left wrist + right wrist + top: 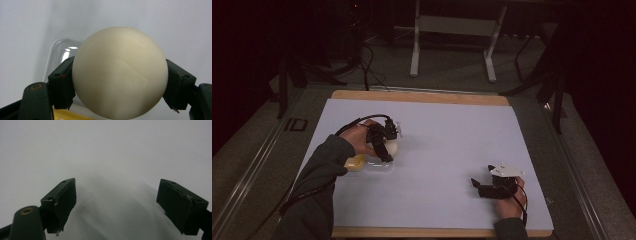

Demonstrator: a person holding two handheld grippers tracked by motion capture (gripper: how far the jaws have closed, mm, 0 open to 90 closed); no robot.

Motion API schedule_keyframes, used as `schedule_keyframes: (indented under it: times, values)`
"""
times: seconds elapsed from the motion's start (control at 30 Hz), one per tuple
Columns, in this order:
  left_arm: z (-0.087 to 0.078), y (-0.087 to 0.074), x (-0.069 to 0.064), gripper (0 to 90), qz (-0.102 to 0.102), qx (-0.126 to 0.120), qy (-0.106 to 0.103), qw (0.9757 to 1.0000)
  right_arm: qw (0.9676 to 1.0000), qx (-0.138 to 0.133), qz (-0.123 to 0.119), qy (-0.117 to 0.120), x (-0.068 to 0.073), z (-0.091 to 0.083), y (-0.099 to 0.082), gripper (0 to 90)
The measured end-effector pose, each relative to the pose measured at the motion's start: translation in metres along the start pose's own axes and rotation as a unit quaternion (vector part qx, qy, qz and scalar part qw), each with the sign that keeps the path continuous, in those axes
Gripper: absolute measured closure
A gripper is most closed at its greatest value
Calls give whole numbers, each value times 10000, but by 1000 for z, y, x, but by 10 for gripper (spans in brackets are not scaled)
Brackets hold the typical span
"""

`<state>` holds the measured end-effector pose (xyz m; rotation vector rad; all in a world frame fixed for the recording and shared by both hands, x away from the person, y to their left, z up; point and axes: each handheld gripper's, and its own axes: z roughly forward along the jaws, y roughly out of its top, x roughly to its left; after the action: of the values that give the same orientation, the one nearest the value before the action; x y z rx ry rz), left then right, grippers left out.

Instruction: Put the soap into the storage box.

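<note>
Nearest the person's side of the table, the right gripper [478, 188] lay low over the white mat [447, 135], held in the right hand [511, 202] near the mat's front right corner. Its jaws stood wide apart with nothing between them, and in the right gripper view the right gripper [117, 202] looked down on bare white surface. Well apart from it, farther in and toward the left of the mat, the left hand [362, 137] held the left gripper [387, 150], its sleeve reaching in from the bottom left. That gripper was clamped on a cream ball [390, 146]: in the left gripper view the ball [120, 72] sat squarely between the two black pads [63, 82], one pressing on each side of it. Just beside the ball, toward the person, lay a clear plastic tray [377, 165] with something yellow [354, 162] at its left end; whether the ball touched the tray could not be told. Beyond the mat ran the wooden edge of the table [422, 96], and past it a white frame [452, 30] stood on the dark floor.
</note>
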<state>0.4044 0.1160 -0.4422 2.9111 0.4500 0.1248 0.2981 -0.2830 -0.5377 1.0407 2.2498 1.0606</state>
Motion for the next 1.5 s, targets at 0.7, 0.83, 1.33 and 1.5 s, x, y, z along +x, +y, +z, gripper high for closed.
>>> schedule_keyframes:
  times: [0.7,0.83,1.33,1.5]
  values:
    - [-7,-24,9,245,-305,43,69,9995,10000,-56,20,-13,0,-1,0,160]
    - [-11,-29,11,244,-372,30,82,9993,10000,-57,15,-21,0,-1,0,160]
    - [-16,-52,19,245,-639,48,174,9978,10000,-64,6,-34,0,-1,-1,160]
    - [-15,-61,22,244,-715,97,194,9972,10000,-69,11,-37,0,-1,-1,160]
